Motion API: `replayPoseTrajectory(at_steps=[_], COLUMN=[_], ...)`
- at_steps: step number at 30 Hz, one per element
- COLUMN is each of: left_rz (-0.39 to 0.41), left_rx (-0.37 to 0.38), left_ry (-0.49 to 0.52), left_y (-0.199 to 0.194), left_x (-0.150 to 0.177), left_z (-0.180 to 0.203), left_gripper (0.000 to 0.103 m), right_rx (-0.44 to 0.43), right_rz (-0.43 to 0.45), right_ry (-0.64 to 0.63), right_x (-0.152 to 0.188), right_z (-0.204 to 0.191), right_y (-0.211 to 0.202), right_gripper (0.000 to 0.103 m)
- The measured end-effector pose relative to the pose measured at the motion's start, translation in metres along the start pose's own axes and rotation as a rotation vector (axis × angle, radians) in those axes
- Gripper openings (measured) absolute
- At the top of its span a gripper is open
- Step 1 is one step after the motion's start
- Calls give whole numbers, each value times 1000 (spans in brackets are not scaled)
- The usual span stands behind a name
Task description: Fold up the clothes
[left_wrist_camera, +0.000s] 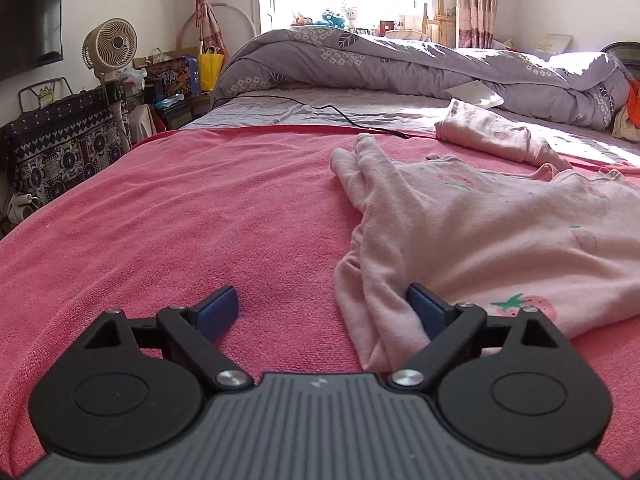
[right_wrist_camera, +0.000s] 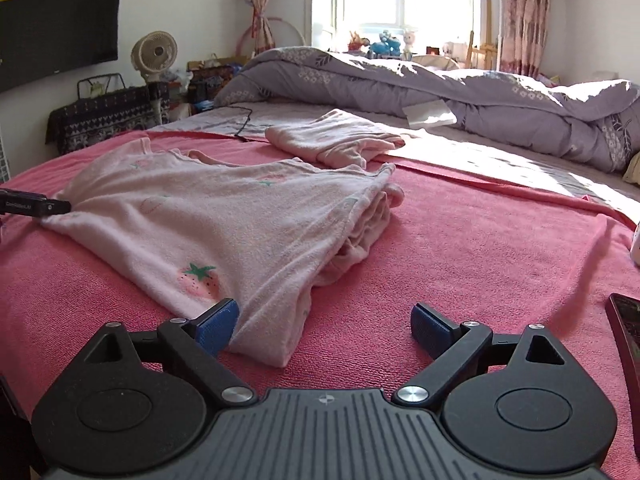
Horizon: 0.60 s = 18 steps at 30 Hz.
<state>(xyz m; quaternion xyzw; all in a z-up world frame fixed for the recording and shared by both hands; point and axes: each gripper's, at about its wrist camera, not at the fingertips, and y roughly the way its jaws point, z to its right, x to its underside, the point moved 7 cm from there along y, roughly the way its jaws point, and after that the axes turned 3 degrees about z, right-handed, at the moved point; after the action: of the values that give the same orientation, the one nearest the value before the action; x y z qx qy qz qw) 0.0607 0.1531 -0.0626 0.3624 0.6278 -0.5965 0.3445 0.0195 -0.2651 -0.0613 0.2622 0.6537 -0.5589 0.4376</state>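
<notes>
A pale pink shirt with strawberry prints (left_wrist_camera: 500,240) lies partly folded on a pink towel (left_wrist_camera: 180,220) spread over the bed. It also shows in the right wrist view (right_wrist_camera: 224,224). My left gripper (left_wrist_camera: 324,308) is open; the shirt's near left corner lies between its fingers, against the right finger (left_wrist_camera: 426,310). My right gripper (right_wrist_camera: 324,324) is open at the shirt's near right corner, its left finger (right_wrist_camera: 218,322) touching the hem. A second pink garment (right_wrist_camera: 332,140) lies folded further back, also seen in the left wrist view (left_wrist_camera: 492,136).
A rolled purple duvet (left_wrist_camera: 400,64) lies across the far side of the bed. A black cable (left_wrist_camera: 320,110) runs over the sheet. A dark phone-like object (right_wrist_camera: 626,336) sits on the towel at the right. A fan (left_wrist_camera: 112,46) and bags stand left of the bed.
</notes>
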Motion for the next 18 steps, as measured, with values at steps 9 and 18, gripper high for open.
replayPoseTrajectory(at_steps=[9, 18], left_rz=[51, 141], left_rx=[-14, -78], left_ry=[31, 93], left_y=[-2, -14], left_x=[2, 2], left_z=[6, 15], left_gripper=[93, 93], right_rx=[32, -234], right_rz=[104, -8], right_ry=[-175, -384], right_x=[-74, -137], right_z=[-56, -235], right_y=[18, 142], right_gripper=[93, 65])
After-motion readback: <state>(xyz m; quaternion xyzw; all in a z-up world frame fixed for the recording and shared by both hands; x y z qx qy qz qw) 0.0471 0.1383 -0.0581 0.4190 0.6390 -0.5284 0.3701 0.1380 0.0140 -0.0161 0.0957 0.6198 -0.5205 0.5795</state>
